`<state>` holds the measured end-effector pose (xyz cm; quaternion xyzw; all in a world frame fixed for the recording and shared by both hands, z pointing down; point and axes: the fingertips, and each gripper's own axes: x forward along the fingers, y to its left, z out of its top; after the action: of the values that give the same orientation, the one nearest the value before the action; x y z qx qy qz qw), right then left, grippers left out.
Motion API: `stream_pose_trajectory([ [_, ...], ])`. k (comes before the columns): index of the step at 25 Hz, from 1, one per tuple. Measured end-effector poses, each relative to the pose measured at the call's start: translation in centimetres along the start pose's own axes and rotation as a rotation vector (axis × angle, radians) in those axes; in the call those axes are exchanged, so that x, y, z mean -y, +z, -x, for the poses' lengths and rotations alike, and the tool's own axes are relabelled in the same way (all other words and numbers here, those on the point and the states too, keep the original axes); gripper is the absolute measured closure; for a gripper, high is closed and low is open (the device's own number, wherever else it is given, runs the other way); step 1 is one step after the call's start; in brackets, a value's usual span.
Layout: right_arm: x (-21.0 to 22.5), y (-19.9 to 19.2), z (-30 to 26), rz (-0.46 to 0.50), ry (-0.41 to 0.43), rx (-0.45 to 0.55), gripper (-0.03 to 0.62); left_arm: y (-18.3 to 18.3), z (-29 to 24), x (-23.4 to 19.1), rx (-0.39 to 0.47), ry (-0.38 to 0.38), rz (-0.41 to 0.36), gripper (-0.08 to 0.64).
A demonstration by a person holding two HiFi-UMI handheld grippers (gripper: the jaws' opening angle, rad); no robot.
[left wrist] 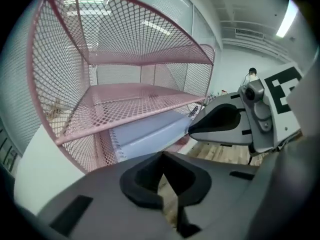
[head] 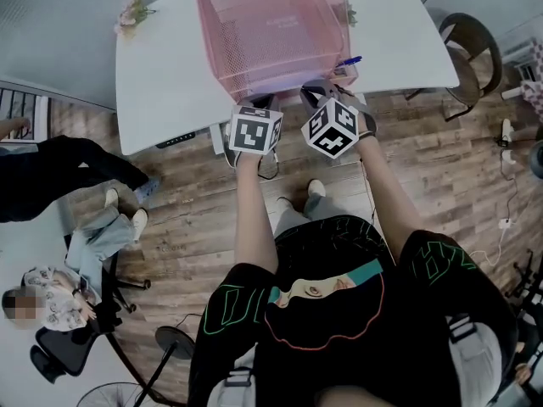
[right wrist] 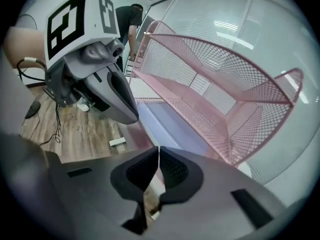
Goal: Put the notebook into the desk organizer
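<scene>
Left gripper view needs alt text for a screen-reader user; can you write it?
A pale blue notebook lies under the lower shelf of a pink mesh desk organizer. The left gripper, shut and empty, fills the foreground; the right gripper points at the notebook's near corner.

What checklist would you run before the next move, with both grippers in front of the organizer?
1. Notebook in organizer: ok, it lies flat under the lower shelf.
2. Notebook fully inside: cannot tell, its near edge sits close to the open front.
3. Left gripper free: ok, shut on nothing.
4. Right gripper free: ok, shut on nothing.
5. Organizer upright on table: ok.
</scene>
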<state>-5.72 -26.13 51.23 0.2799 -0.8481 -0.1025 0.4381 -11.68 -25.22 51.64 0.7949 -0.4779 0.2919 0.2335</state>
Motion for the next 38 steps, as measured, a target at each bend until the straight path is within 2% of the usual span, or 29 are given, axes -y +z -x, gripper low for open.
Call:
stream_pose_trajectory([
  [7, 0.4, 2.5, 2.5, -0.054, -0.013, 0.101, 0.583, 1.7, 3.1, 0.0, 0.106, 0.041, 0.034, 0.562],
  [11, 1.0, 4.2, 5.1, -0.103, -0.027, 0.160, 0.589, 3.1, 6.2, 0.2, 0.212, 0.057, 0.082, 0.562],
  [15, 2.3, 6.3, 7.9, -0.157, -0.052, 0.237, 0.589, 5.4, 9.3, 0.4, 0.322, 0.079, 0.053, 0.561],
  [18, 3.5, 7.7, 10.0, -0.229, -0.070, 0.328, 0.589, 7.3, 11.6, 0.8, 0.404, 0.092, 0.023, 0.561],
  [22, 5.6, 9.0, 13.3, -0.347, -0.116, 0.453, 0.589, 9.2, 15.0, 1.2, 0.525, 0.113, 0.024, 0.562],
  [26, 7.8, 9.6, 16.0, -0.462, -0.181, 0.538, 0.589, 10.9, 18.3, 0.9, 0.636, 0.205, -0.011, 0.563],
  [29, 8.7, 9.9, 17.6, -0.507, -0.223, 0.575, 0.589, 11.9, 20.6, 0.3, 0.739, 0.276, -0.004, 0.563],
  [32, 8.5, 9.8, 18.4, -0.511, -0.239, 0.588, 0.589, 11.8, 22.0, 0.1, 0.808, 0.323, 0.016, 0.563],
  [38, 9.1, 9.6, 18.8, -0.520, -0.275, 0.601, 0.589, 11.9, 21.9, 0.1, 0.843, 0.297, 0.062, 0.561],
])
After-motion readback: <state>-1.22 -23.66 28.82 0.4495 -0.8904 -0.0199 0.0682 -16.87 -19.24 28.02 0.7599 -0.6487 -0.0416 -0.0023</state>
